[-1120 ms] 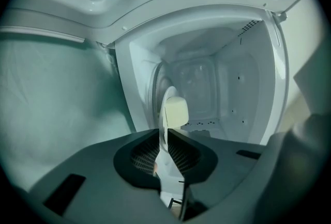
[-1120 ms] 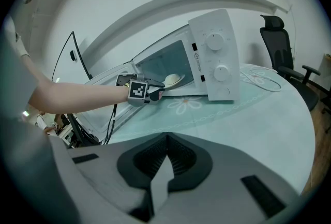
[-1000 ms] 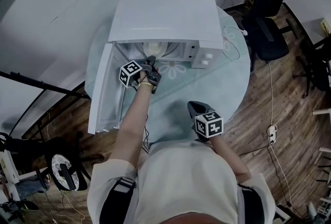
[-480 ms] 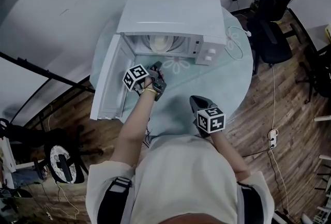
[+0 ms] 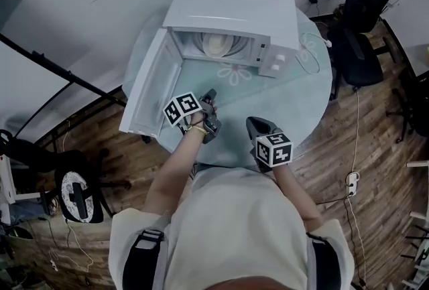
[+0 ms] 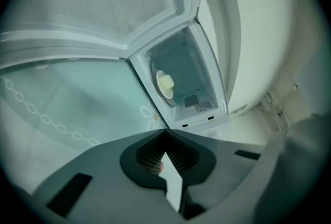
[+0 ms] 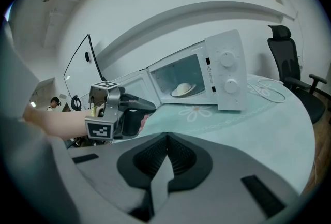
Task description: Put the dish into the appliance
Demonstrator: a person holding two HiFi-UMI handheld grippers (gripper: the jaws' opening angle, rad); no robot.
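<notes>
The white microwave (image 5: 234,14) stands at the back of the round table (image 5: 295,101), its door (image 5: 151,91) swung wide to the left. Inside it the pale dish (image 5: 218,45) rests on the turntable, also seen in the left gripper view (image 6: 165,83) and the right gripper view (image 7: 182,88). My left gripper (image 5: 211,93) hovers over the table in front of the door, well clear of the opening, shut with nothing between its jaws (image 6: 165,132). My right gripper (image 5: 253,122) stays near the table's front edge, shut and empty (image 7: 166,137).
A black office chair (image 5: 362,21) stands to the right of the table. A white cable (image 5: 312,54) loops on the tabletop beside the microwave's control side. The wood floor at the left holds stands and cables.
My left gripper has drawn back from the microwave's opening toward the person and come down nearer the table's front. The dish stays inside. The right gripper has hardly moved.
</notes>
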